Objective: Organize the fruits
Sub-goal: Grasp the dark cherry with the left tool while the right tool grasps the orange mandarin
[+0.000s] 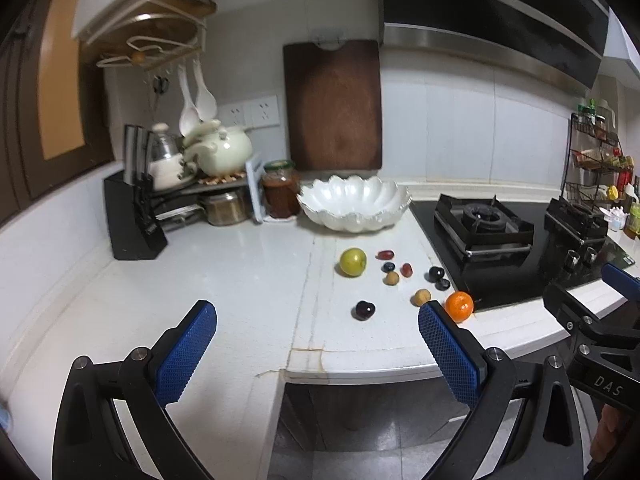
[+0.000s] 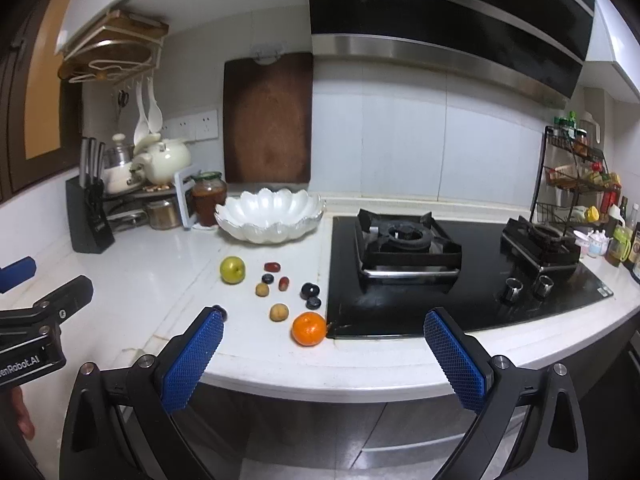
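Fruits lie loose on the white counter (image 2: 160,264), between the shell-shaped white bowl (image 2: 269,216) at the back and the counter's front edge, just left of the black gas hob (image 2: 460,280). Both grippers are held in front of the counter edge, and neither touches any fruit.

The right gripper (image 2: 324,344) has its jaws wide apart and holds nothing. In the right wrist view the orange mandarin (image 2: 308,328) sits between the two blue pads, a little beyond them and closer to the left one. A brown round fruit (image 2: 279,312) lies just behind the mandarin. A dark cherry (image 2: 221,312) is half hidden behind the tip of the left pad.

The left gripper (image 1: 318,328) also has its jaws wide apart and empty. In the left wrist view the same dark cherry (image 1: 363,310) lies between the pads, beyond the tips and nearer to the right one. The mandarin (image 1: 459,306) sits just beside the tip of the right pad.

Farther back is the green apple (image 2: 232,269), with its stem hollow turned up. Right of it is a red oblong grape (image 2: 272,267), its long axis running left to right. A second red grape (image 2: 283,283) has its long axis running more front to back. The remaining small dark and brown fruits are round, so I cannot tell any direction for them.
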Demonstrator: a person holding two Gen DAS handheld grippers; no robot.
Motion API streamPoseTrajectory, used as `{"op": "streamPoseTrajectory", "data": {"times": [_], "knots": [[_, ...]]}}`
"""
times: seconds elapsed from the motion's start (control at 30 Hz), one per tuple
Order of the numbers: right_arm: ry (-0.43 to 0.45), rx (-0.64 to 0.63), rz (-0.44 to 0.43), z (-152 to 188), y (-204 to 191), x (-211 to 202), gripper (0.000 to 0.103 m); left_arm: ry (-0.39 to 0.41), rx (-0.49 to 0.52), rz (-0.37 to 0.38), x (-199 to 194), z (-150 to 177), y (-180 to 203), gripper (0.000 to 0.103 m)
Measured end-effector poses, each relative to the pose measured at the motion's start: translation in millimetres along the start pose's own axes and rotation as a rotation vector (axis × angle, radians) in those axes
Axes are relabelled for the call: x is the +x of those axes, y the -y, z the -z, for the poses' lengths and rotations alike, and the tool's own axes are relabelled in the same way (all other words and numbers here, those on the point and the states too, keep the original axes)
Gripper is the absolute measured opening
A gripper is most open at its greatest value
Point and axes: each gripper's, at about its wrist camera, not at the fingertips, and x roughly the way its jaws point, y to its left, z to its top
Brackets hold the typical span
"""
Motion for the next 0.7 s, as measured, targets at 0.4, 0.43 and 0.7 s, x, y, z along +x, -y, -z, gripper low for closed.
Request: {"op": "streamPoseTrajectory", "data": {"times": [0.4, 0.43, 0.7], "knots": [[-0.086, -0.015, 0.016, 0, -7, 70, 0.099, -0.034, 0.047, 0.045, 70, -9, 6, 0.101], [-0.094, -0.016, 0.018, 1, -8, 76, 0.099, -0.038, 0.054, 0.05, 76, -9, 7, 0.1], [-0.169, -0.021, 0.016, 6, -13, 122, 0.092, -0.104, 0.097, 0.103, 126, -7, 16, 0.09]]}}
